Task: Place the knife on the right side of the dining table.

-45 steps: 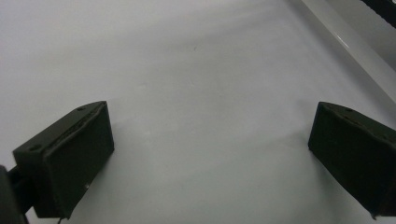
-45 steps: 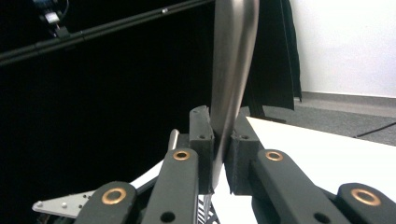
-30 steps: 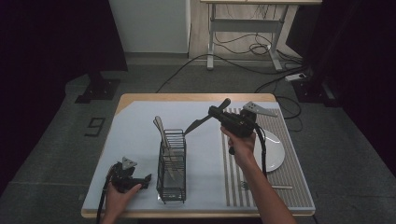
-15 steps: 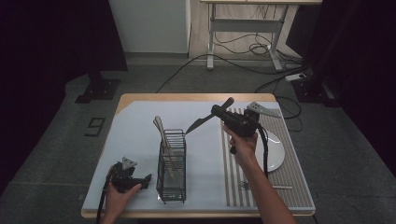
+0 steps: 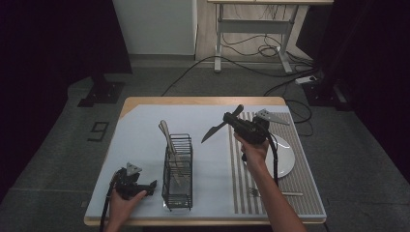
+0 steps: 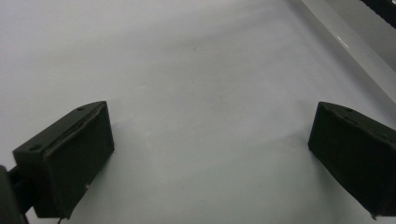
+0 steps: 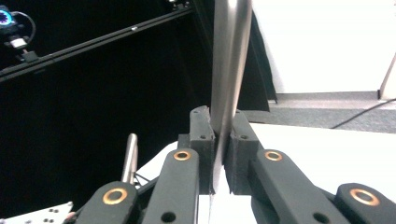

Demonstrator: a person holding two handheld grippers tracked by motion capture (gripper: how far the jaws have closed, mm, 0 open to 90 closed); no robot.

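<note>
While right hand-held gripper (image 5: 231, 123) stays clamped on knife (image 5: 212, 132), blade has dipped toward caddy (image 5: 177, 171) at 7 o'clock; insertion likely next. Left hand-held gripper (image 5: 140, 186) wide open, empty, on tabletop (image 5: 145, 125).

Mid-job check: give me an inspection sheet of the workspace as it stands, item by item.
Surface: wooden table under a pale mat and a grey striped placemat.
Job's things: steel table knife clamped in the right gripper, held above the mat; black wire cutlery caddy already holds a utensil.
Clutter: white plate; fork lying on the placemat.
Grippers: left gripper open, low over the mat.
Cables: black cable trails from the right gripper.
Surroundings: floor cables, white desk frame.
</note>
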